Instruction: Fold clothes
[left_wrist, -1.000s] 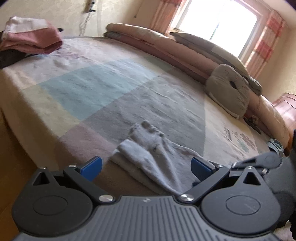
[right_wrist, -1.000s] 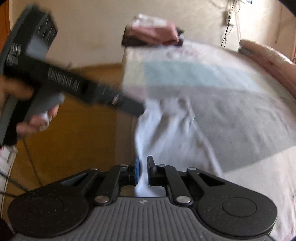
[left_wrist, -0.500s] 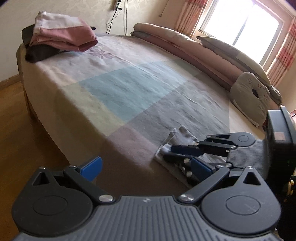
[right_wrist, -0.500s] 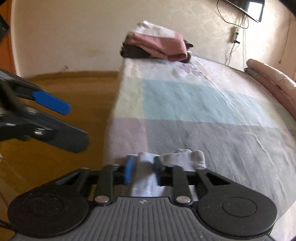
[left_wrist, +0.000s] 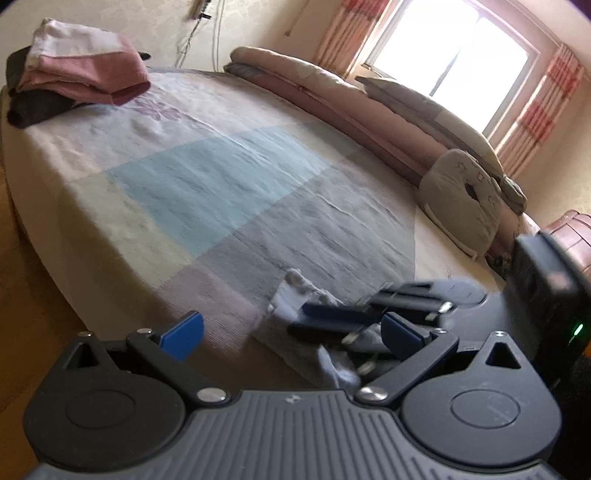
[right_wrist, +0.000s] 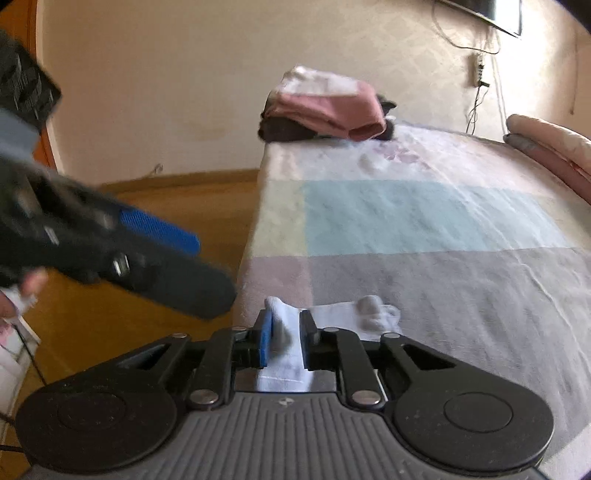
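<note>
The left gripper tilts downward with its jaws spread wide and nothing between them. The right gripper also tilts down, its jaws narrow and opening, white cloth between them. A blurred hand, apparently holding the left gripper, shows at the edge.

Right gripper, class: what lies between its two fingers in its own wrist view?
A fold of the white sock lies between the fingers of the right gripper, whose jaws are opening. The right wrist view shows it plainly.
</note>
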